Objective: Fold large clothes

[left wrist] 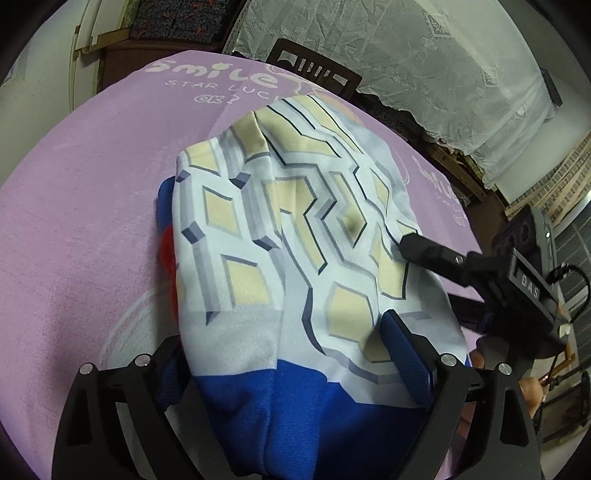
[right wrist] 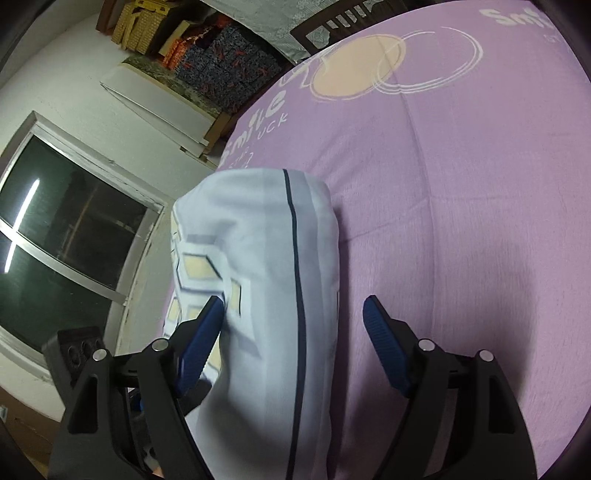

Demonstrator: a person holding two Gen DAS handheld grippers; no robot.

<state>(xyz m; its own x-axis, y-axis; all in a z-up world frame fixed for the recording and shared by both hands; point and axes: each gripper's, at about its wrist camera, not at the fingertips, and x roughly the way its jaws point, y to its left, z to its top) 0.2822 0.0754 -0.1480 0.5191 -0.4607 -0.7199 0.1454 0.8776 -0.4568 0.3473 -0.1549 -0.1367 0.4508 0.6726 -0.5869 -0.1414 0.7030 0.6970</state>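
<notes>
Left tool [left wrist: 291,347] angled downward, jaws wide, right tool [right wrist: 293,314] likewise

A purple sheet [left wrist: 92,229] printed with white "Smile" lettering and pale ring shapes covered the work surface, a peach disc [right wrist: 360,68] among the rings. Beyond its far edge stood a dark wooden chair back [left wrist: 314,70] with slotted cut-outs. White lace fabric [left wrist: 424,62] draped the furniture behind it. Patterned dark boxes [right wrist: 229,66] and yellow ones [right wrist: 138,26] were stacked against the white wall, near a dark window [right wrist: 62,218] with a pale frame, a strip light reflected in its glass
</notes>
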